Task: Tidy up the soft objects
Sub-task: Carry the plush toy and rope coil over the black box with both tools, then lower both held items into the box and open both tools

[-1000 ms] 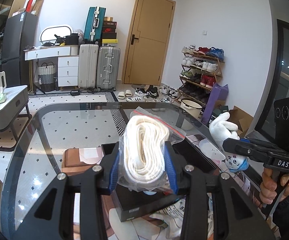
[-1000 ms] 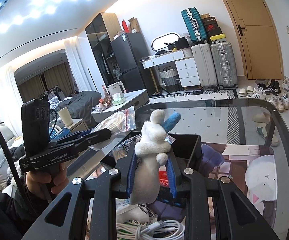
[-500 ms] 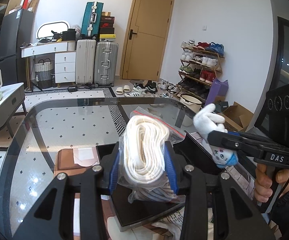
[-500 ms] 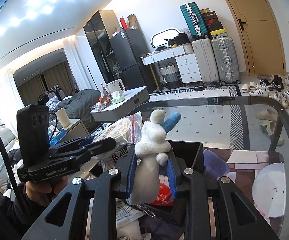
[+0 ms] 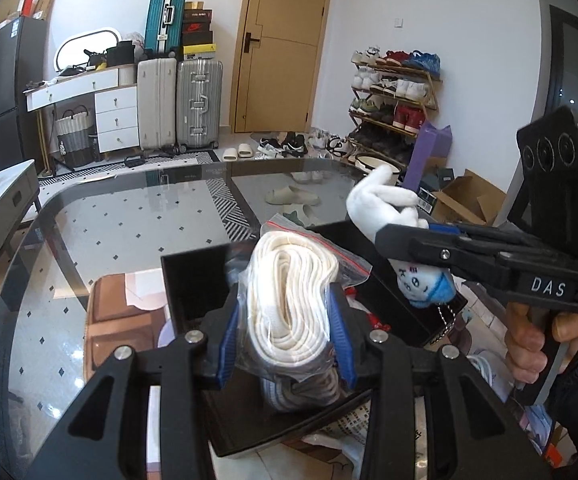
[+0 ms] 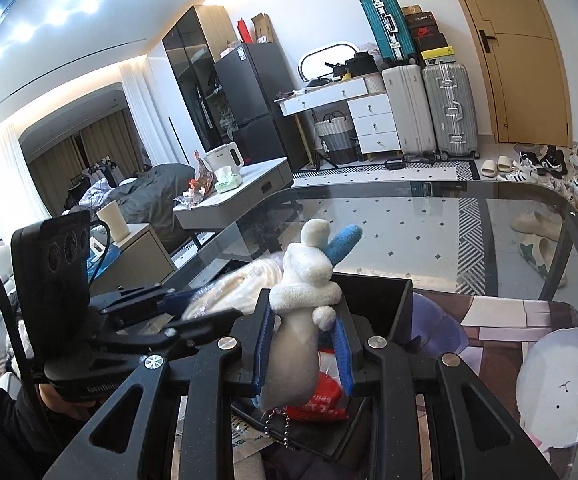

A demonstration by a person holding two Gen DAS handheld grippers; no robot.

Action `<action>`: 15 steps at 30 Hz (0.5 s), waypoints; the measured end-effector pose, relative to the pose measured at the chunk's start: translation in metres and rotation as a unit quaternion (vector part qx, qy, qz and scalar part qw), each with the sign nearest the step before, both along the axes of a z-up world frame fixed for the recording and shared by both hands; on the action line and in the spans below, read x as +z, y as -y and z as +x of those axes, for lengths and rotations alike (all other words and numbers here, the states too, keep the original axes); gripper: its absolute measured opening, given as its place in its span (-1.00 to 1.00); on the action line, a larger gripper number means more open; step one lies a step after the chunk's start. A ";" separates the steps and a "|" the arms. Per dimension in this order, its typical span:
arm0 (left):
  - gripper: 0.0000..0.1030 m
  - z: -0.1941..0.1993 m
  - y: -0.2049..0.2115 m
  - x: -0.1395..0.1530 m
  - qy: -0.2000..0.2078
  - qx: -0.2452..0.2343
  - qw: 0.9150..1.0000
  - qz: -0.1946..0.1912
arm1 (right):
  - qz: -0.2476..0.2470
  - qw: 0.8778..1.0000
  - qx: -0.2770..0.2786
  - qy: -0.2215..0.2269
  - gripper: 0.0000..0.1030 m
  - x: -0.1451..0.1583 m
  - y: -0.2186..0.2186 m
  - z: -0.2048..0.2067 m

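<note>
Plush toy is clamped in the right gripper, bagged rope in the left gripper, above a black box; each is best lowered inside before release.

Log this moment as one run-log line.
left gripper: shut on bagged white cord | right gripper: shut on plush toy | both over black box
</note>
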State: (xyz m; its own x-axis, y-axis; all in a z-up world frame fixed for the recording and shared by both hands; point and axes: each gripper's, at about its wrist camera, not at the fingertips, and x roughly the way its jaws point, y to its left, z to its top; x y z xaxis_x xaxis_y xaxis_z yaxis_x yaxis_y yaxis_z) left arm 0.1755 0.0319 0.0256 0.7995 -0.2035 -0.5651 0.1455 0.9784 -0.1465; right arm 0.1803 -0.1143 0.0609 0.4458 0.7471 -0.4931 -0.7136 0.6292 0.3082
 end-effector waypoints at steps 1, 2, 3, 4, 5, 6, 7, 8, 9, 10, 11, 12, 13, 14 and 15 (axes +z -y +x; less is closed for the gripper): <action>-0.25 0.000 0.001 -0.001 -0.002 -0.002 1.000 -0.001 | -0.001 1.000 0.001 -0.001 -0.48 -0.001 -0.001 0.000; -0.25 0.000 0.001 -0.001 -0.003 -0.002 1.000 0.000 | -0.002 1.000 0.002 -0.001 -0.48 -0.002 -0.002 0.001; -0.25 0.000 0.003 -0.001 -0.003 -0.002 1.000 0.002 | -0.004 1.000 0.002 -0.002 -0.48 -0.003 -0.003 0.002; -0.25 0.001 0.003 -0.002 -0.005 -0.002 1.000 0.003 | -0.006 1.000 0.002 -0.002 -0.48 -0.006 -0.001 0.004; -0.25 0.001 0.004 -0.002 -0.005 -0.003 1.000 0.003 | -0.008 1.000 0.003 -0.003 -0.48 -0.008 -0.001 0.005; -0.25 0.001 0.004 -0.002 -0.005 -0.003 1.000 0.004 | -0.009 1.000 0.002 -0.004 -0.48 -0.009 -0.002 0.005; -0.24 0.001 0.005 -0.002 -0.005 -0.003 1.000 0.006 | -0.011 1.000 0.002 -0.005 -0.48 -0.011 -0.003 0.006; -0.24 0.001 0.005 -0.002 -0.005 -0.003 1.000 0.009 | -0.014 1.000 0.000 -0.004 -0.48 -0.013 -0.004 0.006; -0.24 0.001 0.005 -0.002 -0.005 -0.003 1.000 0.011 | -0.018 1.000 -0.001 -0.003 -0.48 -0.012 -0.005 0.007; -0.24 0.001 0.006 -0.002 -0.005 -0.003 1.000 0.013 | -0.023 1.000 -0.003 0.000 -0.48 -0.012 -0.007 0.007; -0.22 0.001 0.006 -0.002 -0.005 -0.003 1.000 0.015 | -0.033 0.999 -0.006 0.006 -0.48 -0.013 -0.009 0.007; -0.20 0.001 0.007 -0.002 -0.006 -0.003 1.000 0.018 | -0.041 0.999 -0.007 0.010 -0.47 -0.015 -0.011 0.005; -0.20 0.000 0.007 -0.002 -0.006 -0.003 1.000 0.021 | -0.047 0.999 -0.008 0.013 -0.47 -0.016 -0.012 0.005; -0.20 0.000 0.006 -0.002 -0.006 -0.003 1.000 0.022 | -0.054 0.998 -0.007 0.015 -0.47 -0.018 -0.013 0.004; -0.18 0.000 0.006 -0.002 -0.006 -0.003 1.000 0.023 | -0.061 0.998 -0.007 0.017 -0.47 -0.020 -0.014 0.003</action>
State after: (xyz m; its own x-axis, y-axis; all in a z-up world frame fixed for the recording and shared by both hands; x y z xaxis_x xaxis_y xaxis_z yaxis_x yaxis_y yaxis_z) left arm 0.1756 0.0255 0.0233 0.7911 -0.1826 -0.5838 0.1504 0.9832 -0.1038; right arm 0.1836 -0.1006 0.0413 0.4729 0.6767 -0.5643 -0.7133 0.6700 0.2056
